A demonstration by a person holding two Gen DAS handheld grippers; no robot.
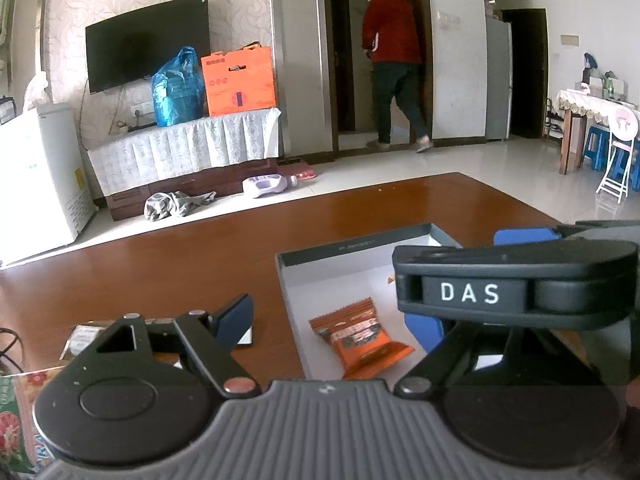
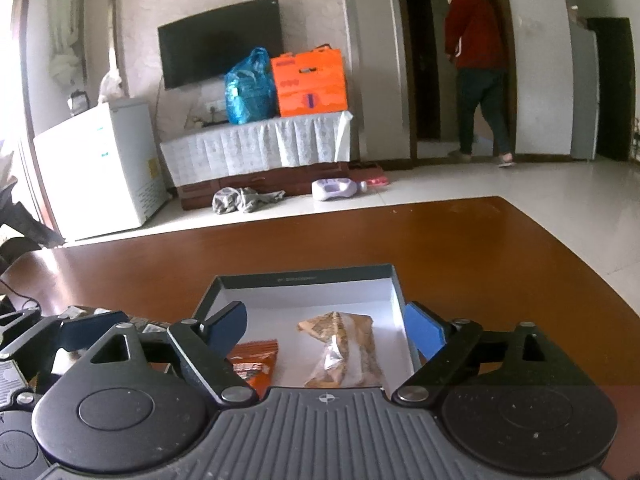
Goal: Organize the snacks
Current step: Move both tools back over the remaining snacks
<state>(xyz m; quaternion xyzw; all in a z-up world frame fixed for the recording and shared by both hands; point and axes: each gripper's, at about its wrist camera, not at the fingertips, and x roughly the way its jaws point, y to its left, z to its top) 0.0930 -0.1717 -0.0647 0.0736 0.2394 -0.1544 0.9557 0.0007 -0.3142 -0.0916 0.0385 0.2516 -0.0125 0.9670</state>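
Snacks in shallow box (image 2: 394,280): orange packet (image 1: 358,336), clear wrapper (image 2: 340,350); both grippers' jaws wide, empty.

wall: black TV (image 2: 219,42) mounted
stand: white cloth over low cabinet (image 2: 256,148); blue plastic bag (image 2: 250,88) just beside orange carton (image 2: 308,82)
left of stand: white freezer (image 2: 100,164)
floor by cabinet: grey rag (image 2: 244,199), white-purple bottle (image 2: 336,189) lying down
doorway: person in red jacket (image 1: 392,64), back to camera
far right: dining table (image 1: 580,106), blue stools (image 1: 598,146)

soft daylight from the left — white cabinet (image 1: 36,184) blown out, table (image 2: 460,248) glossy with glare; fisheye bends edges, corners vignetted.
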